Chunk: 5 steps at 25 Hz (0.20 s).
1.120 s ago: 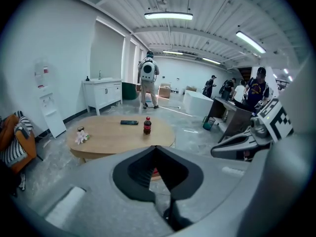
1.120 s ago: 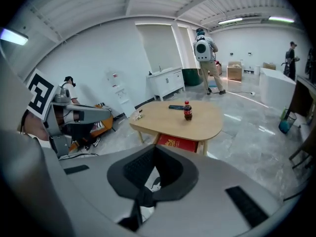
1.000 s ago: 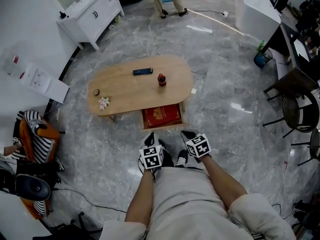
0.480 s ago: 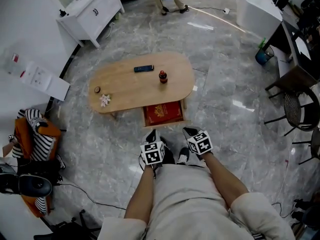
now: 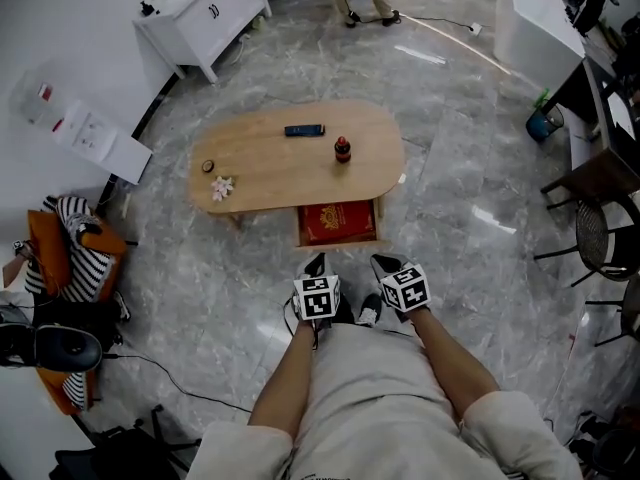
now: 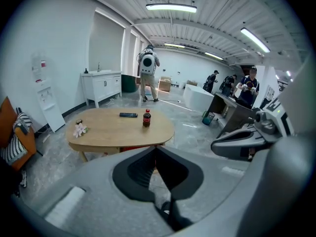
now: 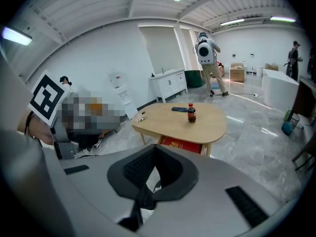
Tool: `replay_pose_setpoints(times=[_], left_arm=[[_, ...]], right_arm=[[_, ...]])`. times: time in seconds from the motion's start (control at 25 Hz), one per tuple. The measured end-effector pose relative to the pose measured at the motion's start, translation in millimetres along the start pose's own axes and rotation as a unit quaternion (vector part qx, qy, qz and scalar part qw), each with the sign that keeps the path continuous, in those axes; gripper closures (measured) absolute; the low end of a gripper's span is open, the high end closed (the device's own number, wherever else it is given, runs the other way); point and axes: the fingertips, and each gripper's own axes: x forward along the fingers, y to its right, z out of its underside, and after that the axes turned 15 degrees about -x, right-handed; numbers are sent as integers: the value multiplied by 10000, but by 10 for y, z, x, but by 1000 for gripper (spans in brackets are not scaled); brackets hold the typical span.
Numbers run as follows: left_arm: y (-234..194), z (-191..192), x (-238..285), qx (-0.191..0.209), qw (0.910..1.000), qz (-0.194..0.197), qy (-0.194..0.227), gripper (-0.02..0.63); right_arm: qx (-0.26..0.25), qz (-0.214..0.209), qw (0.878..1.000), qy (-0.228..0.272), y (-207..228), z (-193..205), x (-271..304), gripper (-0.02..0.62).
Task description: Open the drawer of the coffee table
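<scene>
Wooden coffee table, its one drawer apparently sitting pulled out toward you, red inside. You are holding left gripper and right gripper well apart from it, both jaws closed and empty; any further pull is probably needing a straight, level draw. Its surface is carrying one bottle, one dark handset, one flower

Head view is looking steeply down on the counter, which is lying well ahead. Both gripper views are looking low along their own jaws toward it, from nearby. All three are sharing the counter and the bottle.
</scene>
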Motion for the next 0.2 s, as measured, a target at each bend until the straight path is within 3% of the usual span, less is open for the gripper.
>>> replay_pose_setpoints(times=[0.2], left_arm=[[12,7,-19,46,10000,16,-25,594]], right_arm=[[103,77,9999,19,59,13,-13,580]])
